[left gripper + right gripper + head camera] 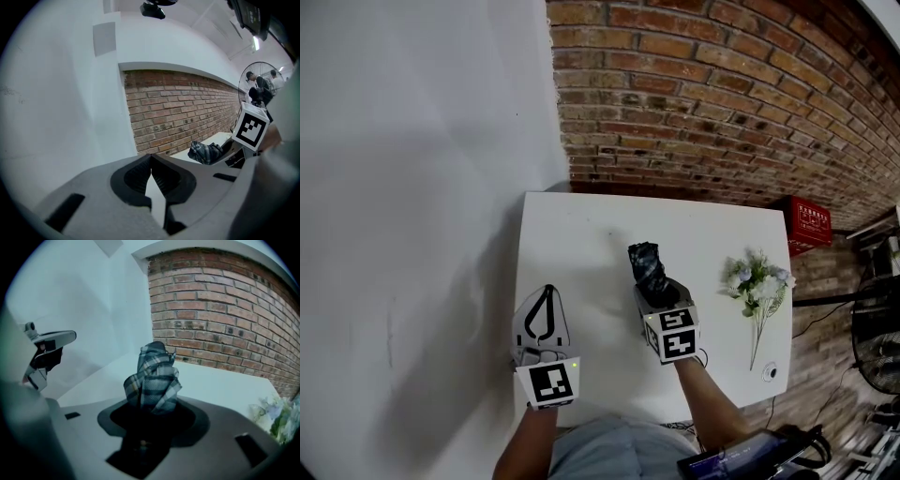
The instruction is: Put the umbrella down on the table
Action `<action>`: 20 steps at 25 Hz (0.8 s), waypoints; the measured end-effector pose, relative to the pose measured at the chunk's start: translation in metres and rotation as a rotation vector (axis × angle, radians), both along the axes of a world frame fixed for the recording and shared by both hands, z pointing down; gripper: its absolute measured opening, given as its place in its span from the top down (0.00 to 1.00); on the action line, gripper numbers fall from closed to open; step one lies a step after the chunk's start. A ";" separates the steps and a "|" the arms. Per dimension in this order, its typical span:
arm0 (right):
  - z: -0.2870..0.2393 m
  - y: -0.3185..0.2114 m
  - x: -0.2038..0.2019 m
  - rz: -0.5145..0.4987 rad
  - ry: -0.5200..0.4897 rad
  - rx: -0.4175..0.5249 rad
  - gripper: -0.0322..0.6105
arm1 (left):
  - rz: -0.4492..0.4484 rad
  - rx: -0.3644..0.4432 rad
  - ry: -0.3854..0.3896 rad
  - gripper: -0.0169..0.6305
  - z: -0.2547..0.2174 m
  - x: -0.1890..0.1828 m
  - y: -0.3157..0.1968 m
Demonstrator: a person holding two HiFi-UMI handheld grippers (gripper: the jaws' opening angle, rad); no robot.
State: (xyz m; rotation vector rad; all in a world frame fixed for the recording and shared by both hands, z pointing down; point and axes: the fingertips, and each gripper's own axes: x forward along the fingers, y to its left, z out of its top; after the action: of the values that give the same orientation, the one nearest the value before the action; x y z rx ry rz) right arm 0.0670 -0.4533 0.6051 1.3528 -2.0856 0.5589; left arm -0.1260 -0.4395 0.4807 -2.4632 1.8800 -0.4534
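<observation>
White counter [581, 234] against brick wall [722, 94]. Left gripper [547, 289] over near left edge, fingers [137, 177] clenched on nothing. Right gripper [654, 292] mid-counter, fingers grasping folded plaid umbrella [647, 264], tilted down over the counter. Flowers [757, 278] lying further right.

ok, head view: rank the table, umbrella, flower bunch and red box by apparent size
1. table, by far the largest
2. flower bunch, stems included
3. umbrella and red box: look about alike. The umbrella's lower end is hidden in the right gripper, so I won't rank them.
</observation>
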 end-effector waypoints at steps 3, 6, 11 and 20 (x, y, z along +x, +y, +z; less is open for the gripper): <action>0.001 -0.002 -0.002 0.009 -0.008 -0.012 0.63 | 0.000 0.000 -0.002 0.96 0.001 -0.001 -0.001; 0.007 -0.004 0.001 0.010 0.004 -0.027 0.63 | 0.008 0.002 -0.043 0.96 0.004 -0.004 -0.002; 0.017 -0.003 0.004 0.004 0.033 -0.057 0.62 | -0.013 -0.007 0.000 0.96 0.003 -0.006 -0.001; 0.030 -0.002 0.006 0.006 0.056 -0.098 0.61 | -0.015 -0.007 -0.002 0.96 0.005 -0.009 -0.002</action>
State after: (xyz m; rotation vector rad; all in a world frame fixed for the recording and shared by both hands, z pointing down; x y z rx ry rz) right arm 0.0730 -0.4558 0.6347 1.3046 -1.9840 0.6109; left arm -0.1350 -0.4413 0.4860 -2.4538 1.9004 -0.4639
